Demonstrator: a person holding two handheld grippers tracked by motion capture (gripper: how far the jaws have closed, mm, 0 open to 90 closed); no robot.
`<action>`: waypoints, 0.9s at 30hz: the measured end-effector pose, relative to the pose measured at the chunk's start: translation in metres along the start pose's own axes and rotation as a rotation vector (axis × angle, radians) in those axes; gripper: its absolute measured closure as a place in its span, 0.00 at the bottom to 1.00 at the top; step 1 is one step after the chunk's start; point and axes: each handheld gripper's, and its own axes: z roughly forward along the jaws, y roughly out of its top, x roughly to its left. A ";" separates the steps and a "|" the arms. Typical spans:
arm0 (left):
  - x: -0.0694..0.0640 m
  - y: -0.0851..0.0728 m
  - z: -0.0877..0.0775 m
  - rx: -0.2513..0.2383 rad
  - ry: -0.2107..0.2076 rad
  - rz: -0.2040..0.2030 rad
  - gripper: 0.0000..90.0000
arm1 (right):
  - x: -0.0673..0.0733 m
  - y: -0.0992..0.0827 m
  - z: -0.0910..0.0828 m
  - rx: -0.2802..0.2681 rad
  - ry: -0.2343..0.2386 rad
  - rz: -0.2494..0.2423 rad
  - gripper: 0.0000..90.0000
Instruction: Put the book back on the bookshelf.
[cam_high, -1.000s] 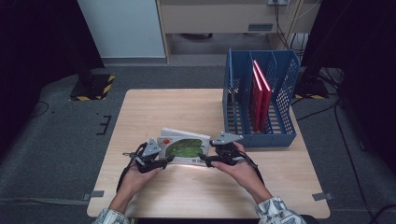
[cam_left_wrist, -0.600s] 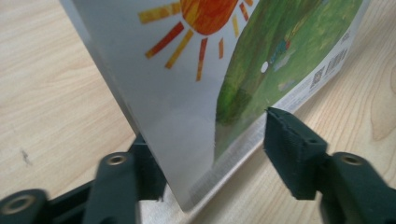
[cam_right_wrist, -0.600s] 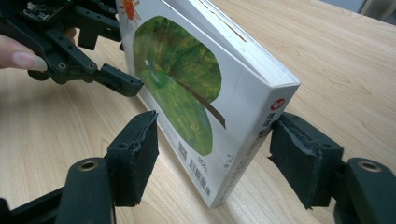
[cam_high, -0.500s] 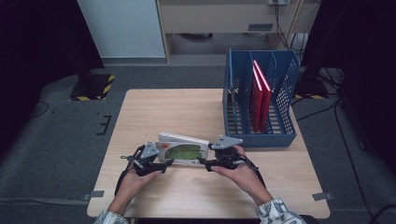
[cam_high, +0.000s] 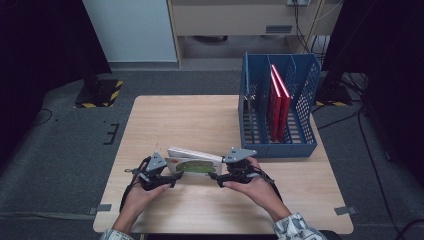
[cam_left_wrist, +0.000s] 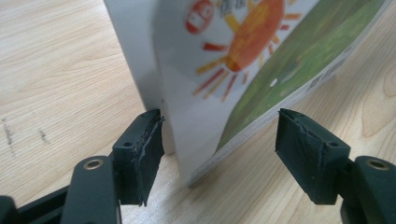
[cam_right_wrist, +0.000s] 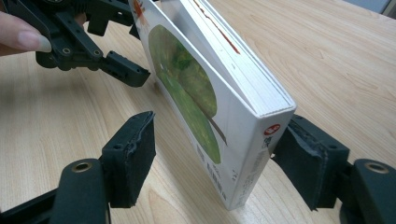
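A book is stood tilted on its edge on the table, between the left tool and right tool; both sets of jaws are spread around its ends, unclamped, so it could topple flat

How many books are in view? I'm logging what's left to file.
3: one white book tilted on the table between the hand-held grippers, two red books upright in the blue rack. The rack's walls may hide others.
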 end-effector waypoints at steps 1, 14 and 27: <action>0.000 0.000 -0.001 -0.002 0.003 -0.002 0.35 | 0.000 0.000 0.000 0.000 0.000 0.001 0.33; 0.008 -0.002 -0.012 -0.028 0.059 -0.045 0.33 | -0.001 0.015 0.005 0.020 0.043 -0.018 0.34; 0.014 -0.003 -0.017 -0.046 0.099 -0.082 0.32 | -0.006 0.031 0.023 0.076 0.096 -0.068 0.45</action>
